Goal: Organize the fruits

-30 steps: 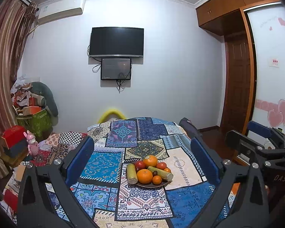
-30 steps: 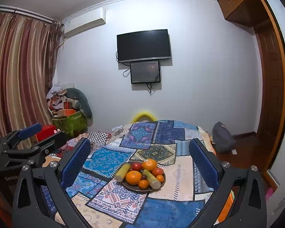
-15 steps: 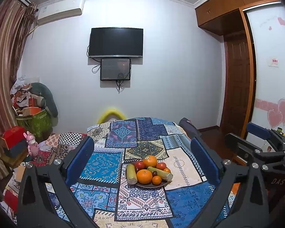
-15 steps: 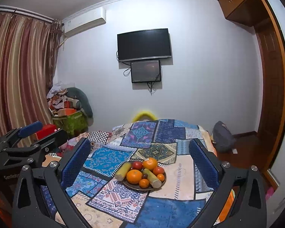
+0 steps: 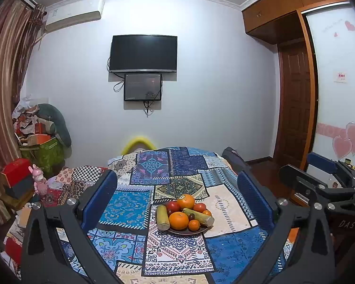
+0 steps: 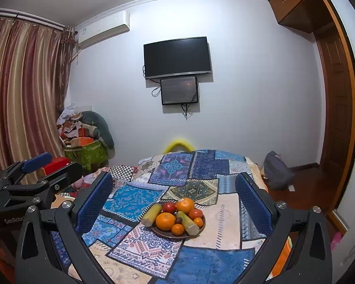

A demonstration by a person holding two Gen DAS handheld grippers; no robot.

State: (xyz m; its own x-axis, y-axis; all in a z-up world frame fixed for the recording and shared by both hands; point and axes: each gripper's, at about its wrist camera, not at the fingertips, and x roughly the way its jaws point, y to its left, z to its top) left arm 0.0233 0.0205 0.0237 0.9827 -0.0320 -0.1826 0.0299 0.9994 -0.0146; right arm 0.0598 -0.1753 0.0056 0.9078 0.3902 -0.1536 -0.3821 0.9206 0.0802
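A dark plate (image 5: 177, 232) (image 6: 163, 234) piled with fruit sits on a patchwork cloth (image 5: 177, 255) (image 6: 201, 255). On it lie large oranges (image 5: 178, 220) (image 6: 165, 221), red fruits (image 5: 172, 206) (image 6: 169, 207), small oranges and two pale green-yellow cane sticks (image 5: 162, 217) (image 6: 151, 214). My left gripper (image 5: 177, 196) hangs open, well short of the plate, nothing between its blue pads. My right gripper (image 6: 175, 194) is open and empty too, also back from the plate. Each gripper shows at the edge of the other's view: the right gripper (image 5: 324, 177), the left gripper (image 6: 35, 172).
Boxes and a pink toy (image 5: 39, 182) crowd the left side by a green bin (image 6: 87, 153) and striped curtains. A dark bag (image 6: 277, 172) lies on the floor at the right near a wooden door (image 5: 293, 108). A TV (image 5: 143, 53) hangs on the far wall.
Both views shift only slightly; the grippers stay open and the fruit has not moved.
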